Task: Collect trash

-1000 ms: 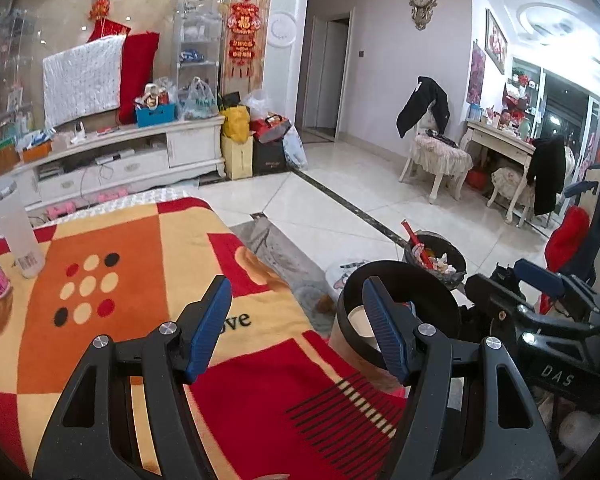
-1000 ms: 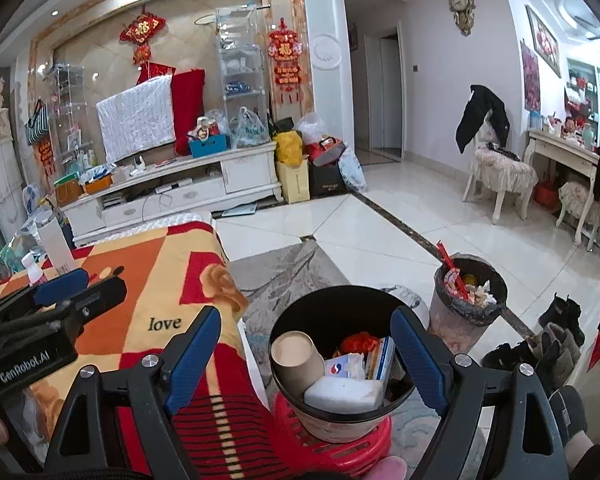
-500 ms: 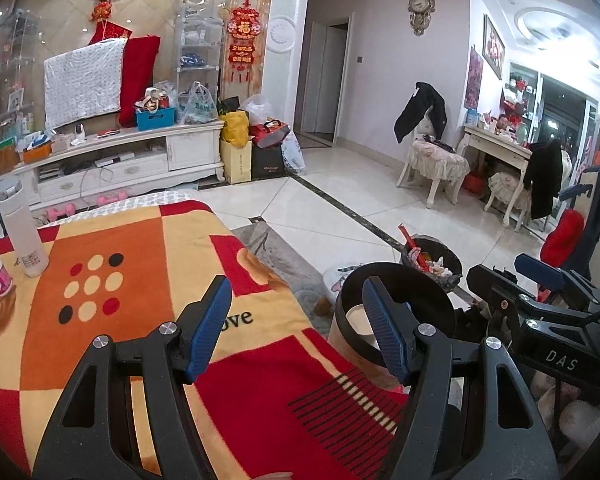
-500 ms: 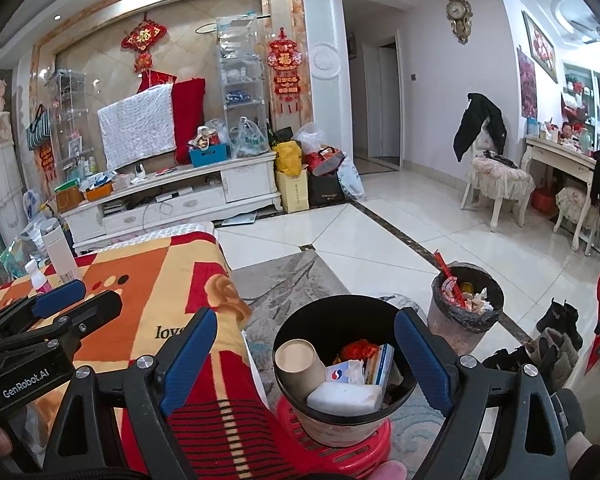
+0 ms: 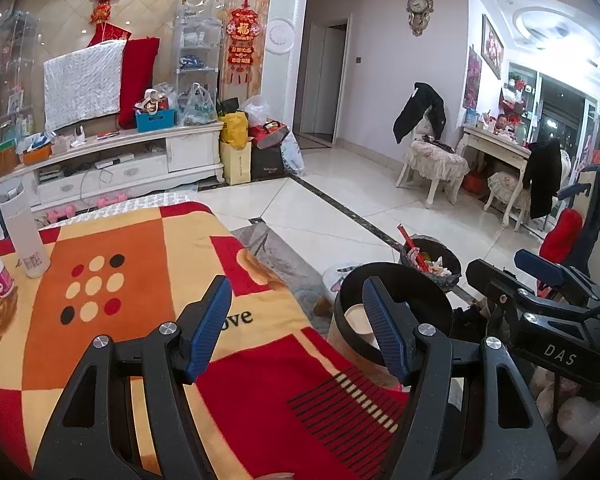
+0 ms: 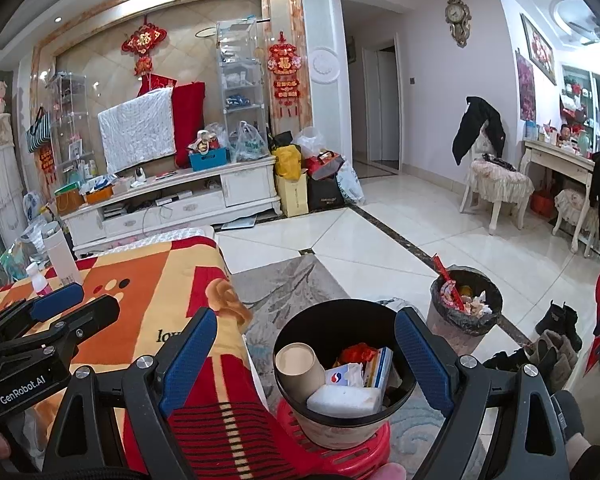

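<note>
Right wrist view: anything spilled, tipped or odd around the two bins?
Nothing spilled. The near black bin sits upright on a red stool, an unusual perch; a paper cup lies tilted inside with cartons and a white block. The floor bin is heaped, with a red wrapper poking above its rim.

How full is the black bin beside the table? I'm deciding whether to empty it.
Nearly full: in the bin, a paper cup, a white block and cartons reach near the rim.
</note>
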Action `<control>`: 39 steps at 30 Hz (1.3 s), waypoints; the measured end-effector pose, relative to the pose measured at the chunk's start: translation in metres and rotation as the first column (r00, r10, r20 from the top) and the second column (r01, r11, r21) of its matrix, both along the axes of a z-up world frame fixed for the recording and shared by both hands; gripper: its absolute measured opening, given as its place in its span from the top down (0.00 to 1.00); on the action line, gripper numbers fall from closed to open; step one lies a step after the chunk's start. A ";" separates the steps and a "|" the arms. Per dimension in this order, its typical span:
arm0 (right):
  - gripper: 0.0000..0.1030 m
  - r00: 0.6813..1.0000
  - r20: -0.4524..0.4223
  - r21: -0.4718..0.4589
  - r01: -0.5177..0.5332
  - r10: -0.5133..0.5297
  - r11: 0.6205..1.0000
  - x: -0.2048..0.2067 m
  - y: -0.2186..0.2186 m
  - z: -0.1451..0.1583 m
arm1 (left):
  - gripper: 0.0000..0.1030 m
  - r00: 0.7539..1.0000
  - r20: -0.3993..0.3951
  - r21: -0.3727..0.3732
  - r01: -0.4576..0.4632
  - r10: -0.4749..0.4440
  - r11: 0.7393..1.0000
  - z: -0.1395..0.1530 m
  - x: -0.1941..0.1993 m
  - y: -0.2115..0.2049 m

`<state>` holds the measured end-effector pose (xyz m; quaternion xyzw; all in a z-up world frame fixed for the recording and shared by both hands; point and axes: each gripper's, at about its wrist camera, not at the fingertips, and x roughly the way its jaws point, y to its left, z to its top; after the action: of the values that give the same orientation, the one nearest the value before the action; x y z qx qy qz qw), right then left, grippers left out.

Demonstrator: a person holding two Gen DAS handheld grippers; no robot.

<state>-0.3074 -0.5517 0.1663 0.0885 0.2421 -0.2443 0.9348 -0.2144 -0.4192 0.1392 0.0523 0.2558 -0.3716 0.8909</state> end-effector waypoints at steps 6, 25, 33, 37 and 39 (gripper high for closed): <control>0.14 1.000 -0.005 0.009 0.004 -0.004 1.000 0.001 -0.003 -0.003 | 0.35 1.000 -0.003 0.009 -0.008 0.008 1.000 -0.001 0.001 -0.001; 0.13 1.000 0.000 0.024 0.004 -0.004 1.000 0.002 -0.005 -0.005 | 0.35 1.000 -0.007 0.026 0.001 -0.001 1.000 -0.005 0.002 -0.005; 0.13 1.000 -0.007 0.033 0.006 -0.006 0.999 0.004 -0.007 -0.008 | 0.35 1.000 -0.011 0.027 0.003 -0.003 1.000 -0.006 0.002 -0.006; 0.13 1.000 -0.014 0.039 0.009 -0.008 0.999 0.005 -0.008 -0.010 | 0.35 1.000 -0.012 0.027 0.004 -0.004 1.000 -0.006 0.002 -0.006; 0.13 1.000 -0.016 0.040 0.010 -0.009 0.999 0.005 -0.009 -0.011 | 0.35 1.000 -0.010 0.027 0.005 -0.004 1.000 -0.006 0.002 -0.006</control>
<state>-0.3022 -0.5602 0.1552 0.1064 0.2539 -0.2446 0.9297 -0.2126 -0.4254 0.1333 0.0629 0.2651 -0.3704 0.8880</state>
